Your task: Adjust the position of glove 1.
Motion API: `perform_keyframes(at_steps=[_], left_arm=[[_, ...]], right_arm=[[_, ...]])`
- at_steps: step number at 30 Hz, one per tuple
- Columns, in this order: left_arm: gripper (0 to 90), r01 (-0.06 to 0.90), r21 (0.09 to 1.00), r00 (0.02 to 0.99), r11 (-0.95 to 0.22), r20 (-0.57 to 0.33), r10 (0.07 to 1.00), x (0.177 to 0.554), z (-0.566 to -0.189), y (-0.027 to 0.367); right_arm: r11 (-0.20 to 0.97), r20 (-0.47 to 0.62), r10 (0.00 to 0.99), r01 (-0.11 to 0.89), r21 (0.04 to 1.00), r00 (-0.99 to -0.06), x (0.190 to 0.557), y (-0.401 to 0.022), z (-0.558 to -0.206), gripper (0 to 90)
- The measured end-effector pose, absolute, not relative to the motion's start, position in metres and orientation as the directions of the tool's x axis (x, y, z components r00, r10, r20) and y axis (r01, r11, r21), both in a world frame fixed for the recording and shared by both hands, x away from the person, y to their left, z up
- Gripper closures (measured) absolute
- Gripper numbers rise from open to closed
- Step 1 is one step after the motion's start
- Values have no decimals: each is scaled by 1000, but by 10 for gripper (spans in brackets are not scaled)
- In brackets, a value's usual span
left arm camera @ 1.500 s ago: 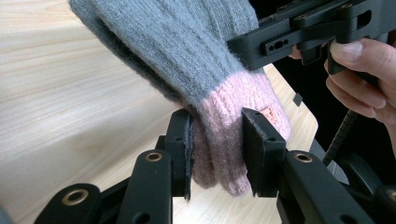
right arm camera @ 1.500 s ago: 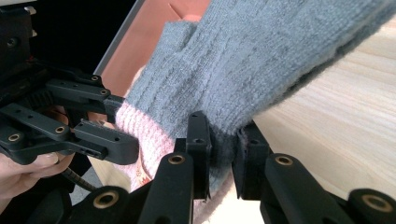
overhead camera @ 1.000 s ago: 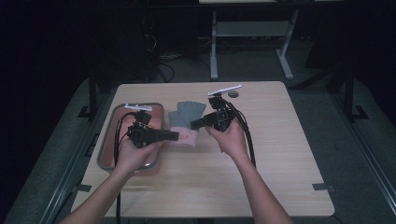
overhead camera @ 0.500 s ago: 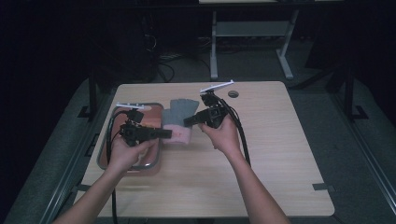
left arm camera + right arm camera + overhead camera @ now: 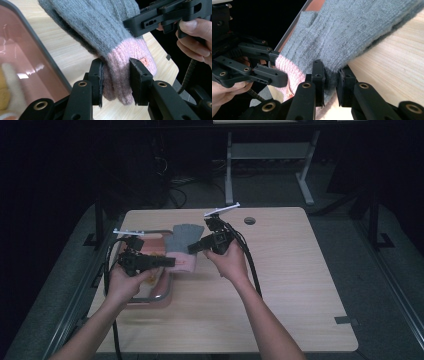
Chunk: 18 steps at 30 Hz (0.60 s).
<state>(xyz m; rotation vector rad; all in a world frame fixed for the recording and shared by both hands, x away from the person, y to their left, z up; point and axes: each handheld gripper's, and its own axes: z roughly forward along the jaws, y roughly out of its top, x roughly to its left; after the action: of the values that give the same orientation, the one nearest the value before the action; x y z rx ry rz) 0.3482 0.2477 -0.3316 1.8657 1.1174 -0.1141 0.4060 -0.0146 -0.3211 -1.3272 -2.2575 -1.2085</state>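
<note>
Both grippers clamp the glove [image 5: 184, 245]: left gripper [image 5: 115, 82] on its pink cuff, right gripper [image 5: 331, 81] on grey knit; seemingly fingers point away across the wooden table [image 5: 280, 285], dark room.

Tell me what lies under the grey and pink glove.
Under the glove shows bare wooden table, with the pink tray beside it. Both claws, left claw and right claw, pinch its edge. Anything beneath its middle is covered.
</note>
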Motion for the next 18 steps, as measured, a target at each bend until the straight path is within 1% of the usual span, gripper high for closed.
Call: perform_keyframes(at_steps=[10, 18], left_arm=[[660, 736, 663, 567, -139, -491, 661, 347, -331, 265], [661, 745, 655, 546, -125, -492, 678, 346, -332, 279]], right_arm=[[254, 581, 587, 810, 529, -564, 410, 3, -319, 784], [258, 605, 563, 815, 519, -563, 416, 17, -323, 783]])
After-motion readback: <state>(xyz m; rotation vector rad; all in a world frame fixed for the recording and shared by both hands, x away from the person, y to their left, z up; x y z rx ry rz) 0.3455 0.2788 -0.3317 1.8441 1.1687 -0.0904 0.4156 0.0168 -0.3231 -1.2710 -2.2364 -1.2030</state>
